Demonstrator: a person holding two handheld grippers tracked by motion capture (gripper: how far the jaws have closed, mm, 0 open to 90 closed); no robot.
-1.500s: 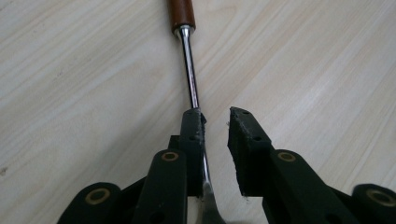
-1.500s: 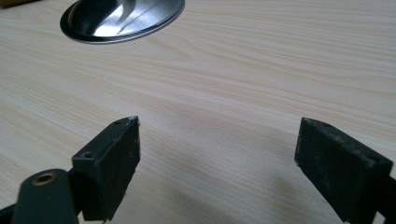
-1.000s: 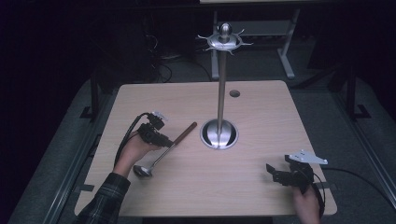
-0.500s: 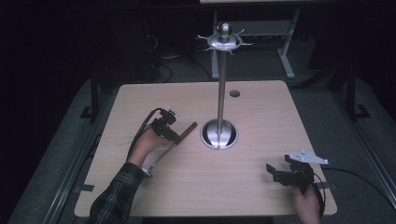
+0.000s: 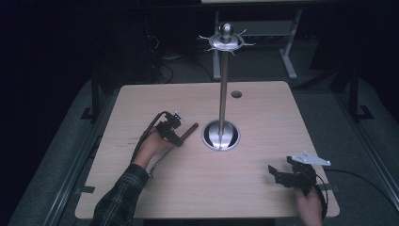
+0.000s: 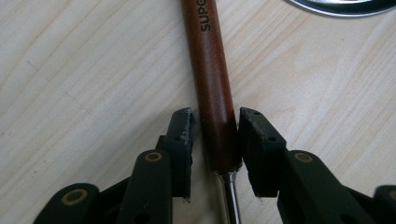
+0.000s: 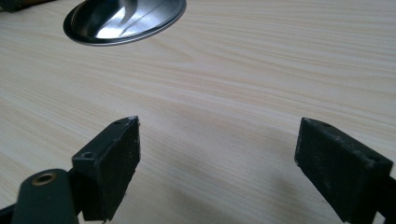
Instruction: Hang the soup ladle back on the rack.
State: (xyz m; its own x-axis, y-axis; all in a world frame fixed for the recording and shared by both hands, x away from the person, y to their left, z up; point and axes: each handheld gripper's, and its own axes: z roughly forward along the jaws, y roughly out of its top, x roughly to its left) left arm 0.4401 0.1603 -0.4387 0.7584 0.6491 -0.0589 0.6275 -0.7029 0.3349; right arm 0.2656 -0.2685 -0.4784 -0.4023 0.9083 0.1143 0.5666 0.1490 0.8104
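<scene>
Looking down from the high view, we see a pale wooden table [image 5: 263,122] with a person's forearms coming in from the near edge. On our left, a hand in a plaid sleeve [image 5: 117,195] holds the left tongs [image 5: 175,136] low over a ladle [image 5: 176,141], which lies flat on the table, running diagonally. Its brown wooden handle [image 5: 190,130] points toward a stand [image 5: 221,134], and its metal end lies back toward the near edge, mostly hidden under the hand.

In the left gripper view, the left tongs [image 6: 215,140] straddle the handle [image 6: 212,88] near where the wood meets the thin metal shaft [image 6: 232,196]. The jaws have just been closing with the handle between them. One pad sits against the wood; on the other side we see a thin gap, so the handle is bracketed but not yet pinched on both sides. White lettering runs along the far part of the handle.

The stand is a tall metal pole rising from a round shiny base, just beyond the handle's tip, with a ring of hooks [image 5: 227,41] at the top.

On our right, near the table's front corner, the right tongs [image 5: 282,176] rest in the other hand. In the right gripper view, the right tongs [image 7: 217,154] are spread wide over bare wood with nothing between them, well apart from the stand's base [image 7: 123,18].
</scene>
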